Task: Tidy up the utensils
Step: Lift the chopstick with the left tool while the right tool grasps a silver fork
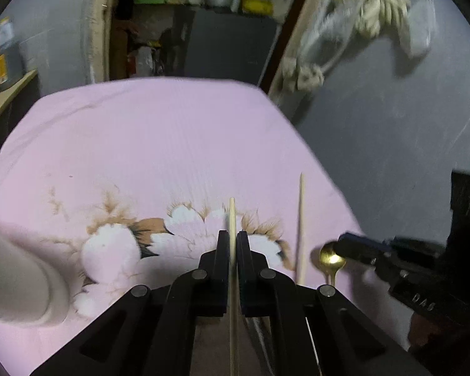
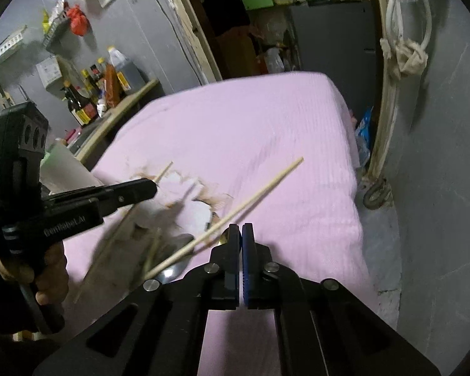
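Left wrist view: the left gripper [image 1: 233, 238] was clamped on a wooden chopstick [image 1: 232, 216], whose tip projected toward 12 o'clock above the pink floral cloth [image 1: 159, 144]. A second chopstick [image 1: 301, 228] stood just beside it at 3 o'clock. Farther toward 3 o'clock, the right gripper [image 1: 344, 244] pinched the bowl end of a gold spoon [image 1: 330, 258]. A blurred white cup [image 1: 18, 275] lay at 9 o'clock.

Right wrist view: the right gripper [image 2: 242, 235] had its jaws nearly together, gold metal showing at the left fingertip. One chopstick [image 2: 232, 213] slanted toward 1 o'clock. At 9 o'clock, the left gripper [image 2: 152, 186] gripped the other chopstick [image 2: 164, 170].
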`<state>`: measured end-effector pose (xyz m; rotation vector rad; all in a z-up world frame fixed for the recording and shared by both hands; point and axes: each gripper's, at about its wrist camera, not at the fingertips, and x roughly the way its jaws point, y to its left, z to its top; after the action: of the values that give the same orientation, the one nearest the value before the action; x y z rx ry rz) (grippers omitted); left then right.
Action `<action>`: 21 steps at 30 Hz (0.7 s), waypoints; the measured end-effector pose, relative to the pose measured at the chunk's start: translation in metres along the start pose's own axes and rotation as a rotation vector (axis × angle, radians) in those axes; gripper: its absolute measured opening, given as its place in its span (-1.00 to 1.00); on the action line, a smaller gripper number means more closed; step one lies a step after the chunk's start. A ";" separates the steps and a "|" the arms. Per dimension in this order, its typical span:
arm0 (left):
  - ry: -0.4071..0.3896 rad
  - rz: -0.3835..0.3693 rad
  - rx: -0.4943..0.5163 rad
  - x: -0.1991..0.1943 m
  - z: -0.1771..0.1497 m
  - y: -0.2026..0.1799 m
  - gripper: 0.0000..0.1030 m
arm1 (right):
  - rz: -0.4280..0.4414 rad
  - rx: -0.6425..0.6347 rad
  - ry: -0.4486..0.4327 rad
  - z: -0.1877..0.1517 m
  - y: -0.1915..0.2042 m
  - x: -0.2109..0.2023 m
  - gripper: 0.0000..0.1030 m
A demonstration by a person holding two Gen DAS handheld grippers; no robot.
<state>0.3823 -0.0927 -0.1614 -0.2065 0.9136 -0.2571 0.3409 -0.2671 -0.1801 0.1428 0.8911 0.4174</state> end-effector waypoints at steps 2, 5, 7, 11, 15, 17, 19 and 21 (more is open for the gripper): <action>-0.043 -0.009 -0.038 -0.017 0.001 0.003 -0.90 | -0.007 -0.008 -0.027 0.002 0.004 -0.012 -0.97; -0.101 -0.012 -0.076 -0.044 0.002 0.008 -0.90 | -0.023 -0.024 -0.059 0.005 0.015 -0.026 -0.97; -0.136 -0.010 -0.093 -0.061 0.004 0.011 -0.90 | -0.038 -0.036 -0.081 0.009 0.020 -0.035 -0.97; -0.217 -0.005 -0.114 -0.101 0.010 0.018 -0.90 | -0.081 -0.066 -0.140 0.016 0.039 -0.057 -0.97; -0.291 -0.006 -0.150 -0.137 0.020 0.033 -0.90 | -0.128 -0.090 -0.192 0.024 0.061 -0.078 -0.97; -0.324 -0.012 -0.176 -0.155 0.026 0.044 -0.90 | -0.146 -0.092 -0.213 0.029 0.073 -0.088 -0.97; -0.361 -0.019 -0.207 -0.174 0.032 0.056 -0.90 | -0.158 -0.088 -0.246 0.034 0.086 -0.102 -0.97; -0.392 -0.020 -0.230 -0.187 0.041 0.065 -0.90 | -0.164 -0.089 -0.285 0.041 0.102 -0.114 -0.97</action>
<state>0.3142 0.0291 -0.0151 -0.4615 0.5502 -0.1223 0.2799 -0.2191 -0.0421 0.0451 0.5978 0.2740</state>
